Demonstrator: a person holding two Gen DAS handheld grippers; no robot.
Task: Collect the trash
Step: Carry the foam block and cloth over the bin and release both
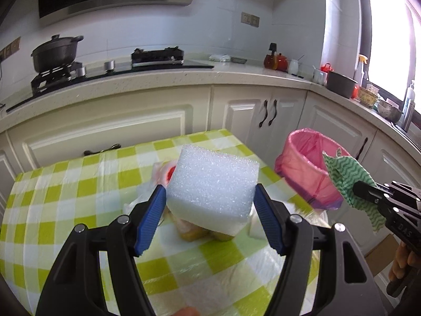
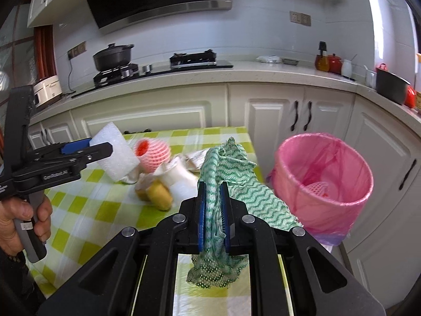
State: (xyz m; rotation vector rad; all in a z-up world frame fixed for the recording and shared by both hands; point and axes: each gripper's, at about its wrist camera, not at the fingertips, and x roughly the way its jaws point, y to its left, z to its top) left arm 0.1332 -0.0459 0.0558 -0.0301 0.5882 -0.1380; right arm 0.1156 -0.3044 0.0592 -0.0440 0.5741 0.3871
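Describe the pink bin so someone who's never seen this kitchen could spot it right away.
Find the table with the green and white checked cloth, in front of the white cabinets. Just off its right edge stands the bin, round and open-topped. It is the only container lined with a pink plastic bag, and a pink foam net lies inside.

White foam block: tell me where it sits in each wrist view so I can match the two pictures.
Left wrist view: the white foam block fills the centre, clamped in the left gripper above the checked table.
Right wrist view: the block is at mid-left, beside the pink foam net.
Shared landmark: the pink-lined bin, right of the table in both.
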